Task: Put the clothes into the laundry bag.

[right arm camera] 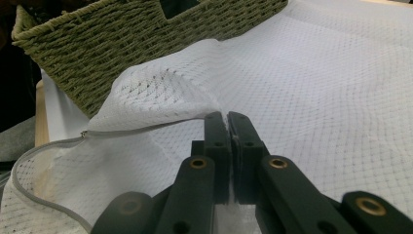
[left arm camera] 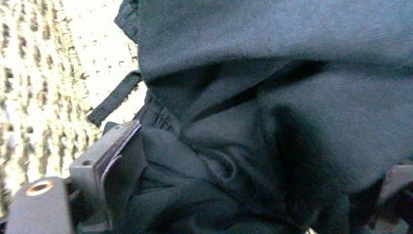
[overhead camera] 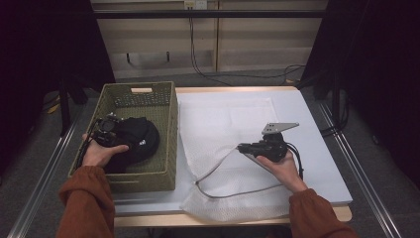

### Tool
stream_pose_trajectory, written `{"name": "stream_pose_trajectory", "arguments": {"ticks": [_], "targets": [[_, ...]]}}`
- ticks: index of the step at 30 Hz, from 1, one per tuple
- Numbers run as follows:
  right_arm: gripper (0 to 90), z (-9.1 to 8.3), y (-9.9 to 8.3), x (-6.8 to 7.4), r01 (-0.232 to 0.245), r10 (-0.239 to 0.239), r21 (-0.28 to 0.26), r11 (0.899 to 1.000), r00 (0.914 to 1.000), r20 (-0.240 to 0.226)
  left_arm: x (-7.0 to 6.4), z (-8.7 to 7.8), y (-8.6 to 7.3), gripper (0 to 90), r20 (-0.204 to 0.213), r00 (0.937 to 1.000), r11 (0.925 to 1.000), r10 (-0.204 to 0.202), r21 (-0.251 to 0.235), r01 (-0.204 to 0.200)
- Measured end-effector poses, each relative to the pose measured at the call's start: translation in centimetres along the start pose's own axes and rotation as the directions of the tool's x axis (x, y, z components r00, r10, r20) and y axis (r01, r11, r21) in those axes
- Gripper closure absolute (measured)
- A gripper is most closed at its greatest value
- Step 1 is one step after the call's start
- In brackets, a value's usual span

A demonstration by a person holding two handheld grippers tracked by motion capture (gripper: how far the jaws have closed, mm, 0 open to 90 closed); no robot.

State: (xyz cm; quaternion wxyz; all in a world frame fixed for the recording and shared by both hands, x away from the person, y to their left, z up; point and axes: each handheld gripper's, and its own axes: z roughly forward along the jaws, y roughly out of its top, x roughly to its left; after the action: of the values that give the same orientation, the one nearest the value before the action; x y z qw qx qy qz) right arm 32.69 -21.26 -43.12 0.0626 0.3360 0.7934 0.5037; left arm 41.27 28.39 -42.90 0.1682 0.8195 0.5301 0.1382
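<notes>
Mesh laundry bag (overhead camera: 233, 134), white and flat, lies spread over the white table (overhead camera: 317, 124) just right of the woven basket (overhead camera: 166, 106). Its long axis runs from the far side of the table toward the person, and its open mouth, edged by a grey zipper (overhead camera: 218, 171), faces the near edge and the basket side. The right gripper (overhead camera: 243, 147) points left toward the basket, and its jaws are pressed together on the upper edge of the bag's mouth; in the right gripper view the right gripper (right arm camera: 227, 117) pinches a thin fold of mesh laundry bag (right arm camera: 311, 83) and lifts that lip a little off the table, so the zipper (right arm camera: 44, 146) curves away in an open loop. Behind it stands the woven basket (right arm camera: 122, 44).

Inside the basket lies a bundle of black clothing (overhead camera: 136, 139), bunched in a rounded heap toward the near half. The left gripper (overhead camera: 106, 126) sits at the heap's left edge. In the left gripper view the black clothing (left arm camera: 292, 97) crowds the lens, and folds of it appear wedged between the jaws; the view is too close and dim to be certain, but the jaws seem clamped on the cloth.
</notes>
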Motion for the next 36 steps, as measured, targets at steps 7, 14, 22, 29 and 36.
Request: {"name": "stream_pose_trajectory", "arguments": {"ticks": [7,14,22,29,36], "targets": [[87.0,0.0,0.0,0.0,0.005,-0.005,-0.003,1.000,1.0000,0.002,-0.5,1.6,-0.4,0.2,0.051,0.9985,0.9945,0.021,0.102,-0.026],[86.7,0.0,0.0,-0.1,0.008,-0.008,-0.001,1.000,1.0000,0.005,-0.6,2.3,-0.7,0.0,0.077,0.9958,0.9919,0.050,0.113,-0.058],[86.3,0.2,0.0,0.1,0.024,-0.024,0.007,1.000,0.9997,0.010,-0.6,2.4,-0.4,3.4,0.086,0.9962,0.9897,0.010,0.141,-0.022],[86.7,0.1,0.0,0.0,0.022,-0.022,0.006,1.000,0.9997,0.010,-1.1,1.6,0.0,31.5,0.114,0.9929,0.9811,0.034,0.185,-0.055],[86.8,0.2,0.0,0.1,0.021,-0.021,0.006,1.000,0.9997,0.011,-1.0,1.2,0.2,59.6,0.097,0.9953,0.9781,0.005,0.207,-0.025]]}}
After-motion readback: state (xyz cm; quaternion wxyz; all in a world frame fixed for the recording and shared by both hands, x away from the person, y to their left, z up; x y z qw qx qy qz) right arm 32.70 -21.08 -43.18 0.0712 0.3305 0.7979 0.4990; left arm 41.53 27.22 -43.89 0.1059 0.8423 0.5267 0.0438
